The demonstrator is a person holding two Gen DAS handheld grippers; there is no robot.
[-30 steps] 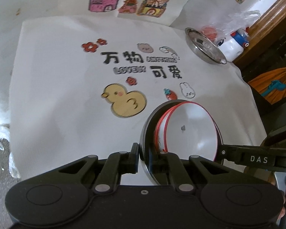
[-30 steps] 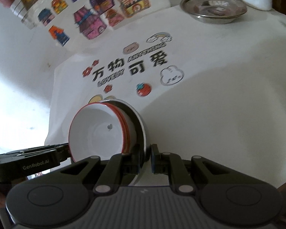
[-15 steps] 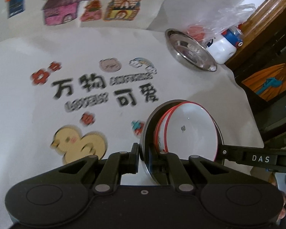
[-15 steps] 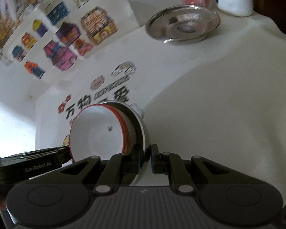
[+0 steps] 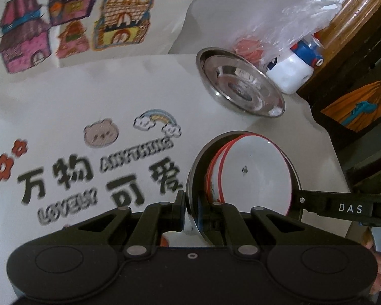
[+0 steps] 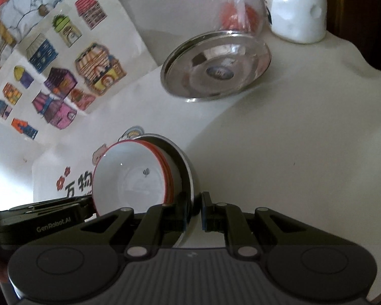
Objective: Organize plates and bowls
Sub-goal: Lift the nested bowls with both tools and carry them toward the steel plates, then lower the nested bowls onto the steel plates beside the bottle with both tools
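Note:
A stack of white red-rimmed bowls (image 5: 254,175) nested in a steel plate (image 5: 191,178) hangs tilted above the white cloth. My left gripper (image 5: 190,208) is shut on the plate's left rim. In the right wrist view the same bowls (image 6: 132,180) and steel plate (image 6: 189,175) show, with my right gripper (image 6: 198,208) shut on the opposite rim. A second, empty steel plate (image 5: 241,89) (image 6: 216,68) lies on the table ahead of the stack.
Behind the empty plate stand a white jar with a blue cap (image 5: 292,76) (image 6: 294,12) and a clear plastic bag (image 5: 292,23) holding something red. The table edge and dark furniture (image 5: 363,106) are to the right. Printed cloth (image 5: 101,167) covers the table.
Both grippers carried the stack forward over the cloth toward the empty steel plate, which now looks much closer. The grip on the stack is unchanged.

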